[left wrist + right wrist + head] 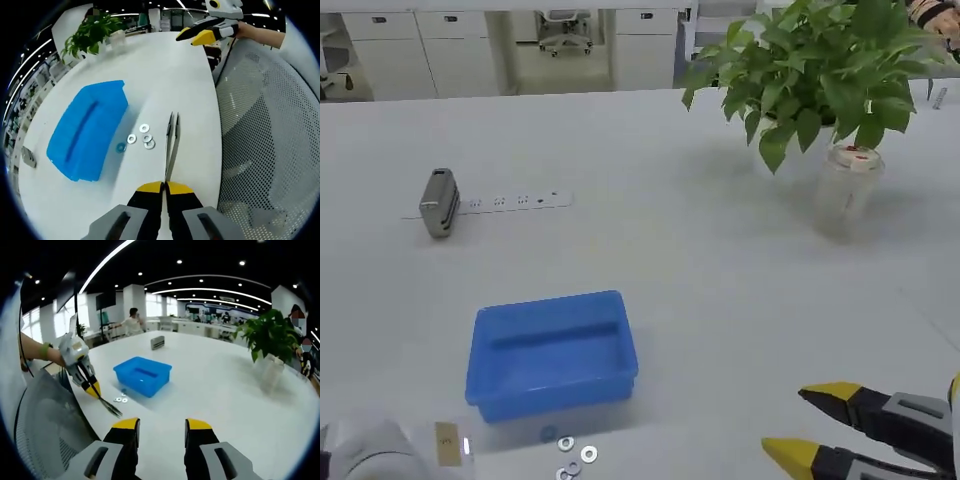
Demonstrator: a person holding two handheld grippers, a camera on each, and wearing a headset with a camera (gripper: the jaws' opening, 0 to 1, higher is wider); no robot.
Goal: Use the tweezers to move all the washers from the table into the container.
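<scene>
Left gripper (164, 186): tweezers (171, 145) point forward (tips near washers (143, 136)).

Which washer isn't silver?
The blue washer, the one lying closest to the container. The other washers beside it are plain silver metal.

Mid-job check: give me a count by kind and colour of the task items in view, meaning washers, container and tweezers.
Silver washers: 3 clear on the table, and a fourth may overlap one of them
Blue washer: 1, beside the container
Blue container: 1, with no washers seen inside
Tweezers: 1, held in the left gripper
Total: 6 at least
</scene>
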